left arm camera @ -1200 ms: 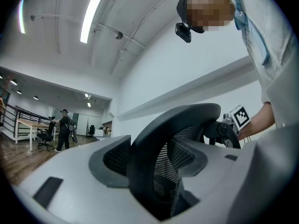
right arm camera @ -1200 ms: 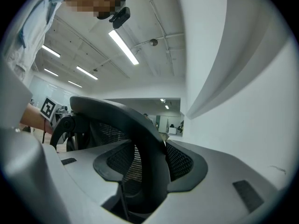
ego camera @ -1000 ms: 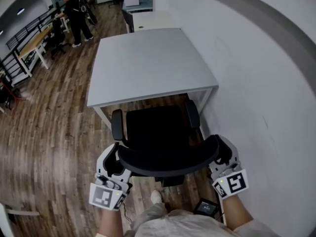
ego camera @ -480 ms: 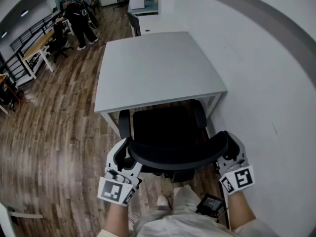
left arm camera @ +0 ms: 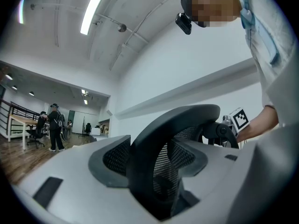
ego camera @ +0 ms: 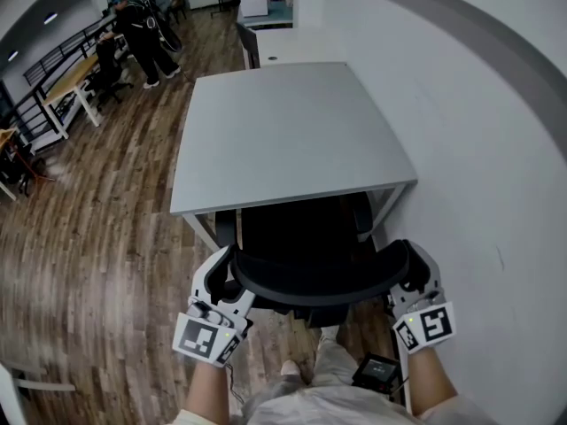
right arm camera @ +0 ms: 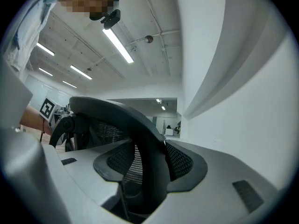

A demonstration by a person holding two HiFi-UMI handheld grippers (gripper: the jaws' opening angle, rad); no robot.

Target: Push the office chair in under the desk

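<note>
Against the white wall (ego camera: 478, 149) stands the grey rectangular desk surface (ego camera: 283, 131). The black mesh office chair (ego camera: 297, 233) has its seat partly under the surface's near edge. The left gripper (ego camera: 220, 277) and right gripper (ego camera: 415, 268) each have their fingers (left arm camera: 107, 160) clamped on the curved backrest rim (ego camera: 319, 292). The push looks roughly half done, and the rest of the seat must still go under.

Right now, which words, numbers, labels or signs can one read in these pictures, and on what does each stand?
No readable text anywhere.
Marker cube of the left gripper: black-and-white square pattern, no letters.
Marker cube of the right gripper: likewise a pattern only.
Small dark device on the floor: too small to read.
Office chair and desk: no label shows.
</note>
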